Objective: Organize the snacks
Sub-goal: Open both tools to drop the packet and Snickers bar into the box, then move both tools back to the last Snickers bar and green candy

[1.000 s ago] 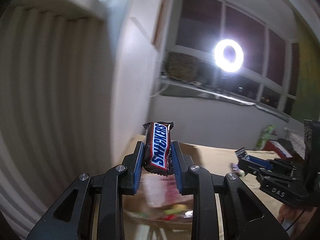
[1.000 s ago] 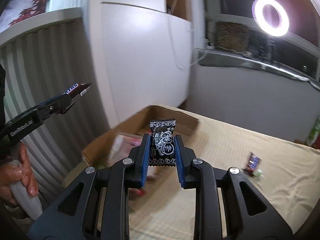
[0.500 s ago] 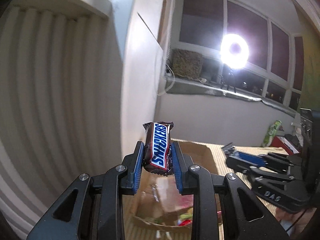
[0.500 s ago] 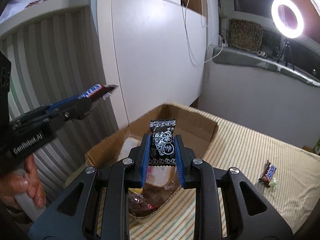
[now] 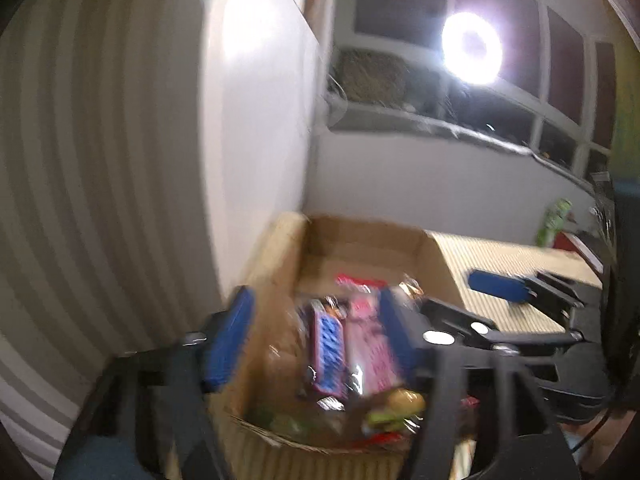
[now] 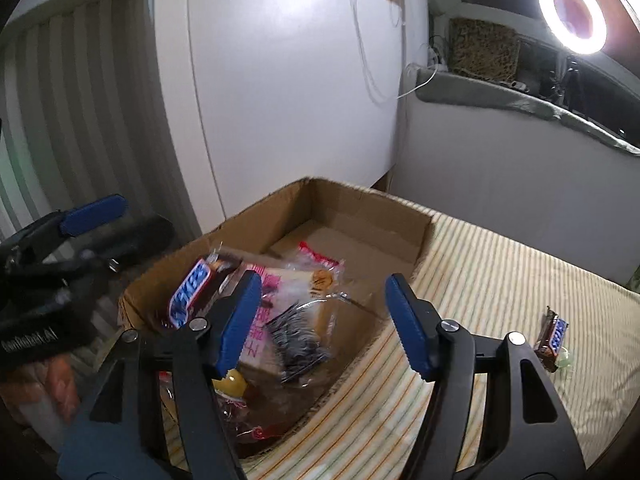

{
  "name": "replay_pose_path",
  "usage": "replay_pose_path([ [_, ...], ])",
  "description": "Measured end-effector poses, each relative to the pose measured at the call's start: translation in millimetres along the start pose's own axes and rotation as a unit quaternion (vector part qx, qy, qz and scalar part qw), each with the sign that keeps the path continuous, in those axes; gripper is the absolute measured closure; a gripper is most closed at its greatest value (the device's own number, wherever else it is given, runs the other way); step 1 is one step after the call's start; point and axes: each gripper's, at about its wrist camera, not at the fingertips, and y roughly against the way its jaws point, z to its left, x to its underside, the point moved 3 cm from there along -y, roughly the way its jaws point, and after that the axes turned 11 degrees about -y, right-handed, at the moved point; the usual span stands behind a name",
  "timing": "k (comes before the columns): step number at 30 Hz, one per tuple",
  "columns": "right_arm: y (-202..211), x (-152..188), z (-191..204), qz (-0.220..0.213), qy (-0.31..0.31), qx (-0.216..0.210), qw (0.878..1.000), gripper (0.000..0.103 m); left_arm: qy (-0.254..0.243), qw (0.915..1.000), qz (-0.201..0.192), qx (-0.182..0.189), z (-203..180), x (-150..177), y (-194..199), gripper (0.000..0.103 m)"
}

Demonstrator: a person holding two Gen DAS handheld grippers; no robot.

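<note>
Both hand-held grippers, left and right, hang released over the cardboard box; let the Snickers bar and black-wrapped candy settle, then lift clear.

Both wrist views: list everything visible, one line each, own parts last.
cardboard box: 1, brown, open, on the striped cloth by the white wall
Snickers bar: 1, brown and blue, in the box at its left side
black patterned packet: 1, black and white, blurred, in the box between the right tongs' fingers
pink packet: 1, pink, in the box under the other snacks
second Snickers bar: 1, brown and blue, on the cloth right of the box
striped cloth: 1, cream with stripes, under the box
ring light: 1, white, lit, by the window
left tongs: 1, black with blue pads, open above the box
right tongs: 1, black with blue pads, open above the box
</note>
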Motion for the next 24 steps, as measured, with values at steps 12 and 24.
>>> replay_pose_path([
  [12,33.0,-10.9,15.1,-0.041,0.016,0.02,0.999,0.024,-0.008,0.9989,-0.032,-0.033,13.9,-10.4,41.4,0.022],
  [24,47.1,-1.1,19.8,-0.052,0.008,-0.003,0.999,0.015,-0.01,0.9978,-0.031,-0.058,20.0,-5.7,49.9,0.022],
])
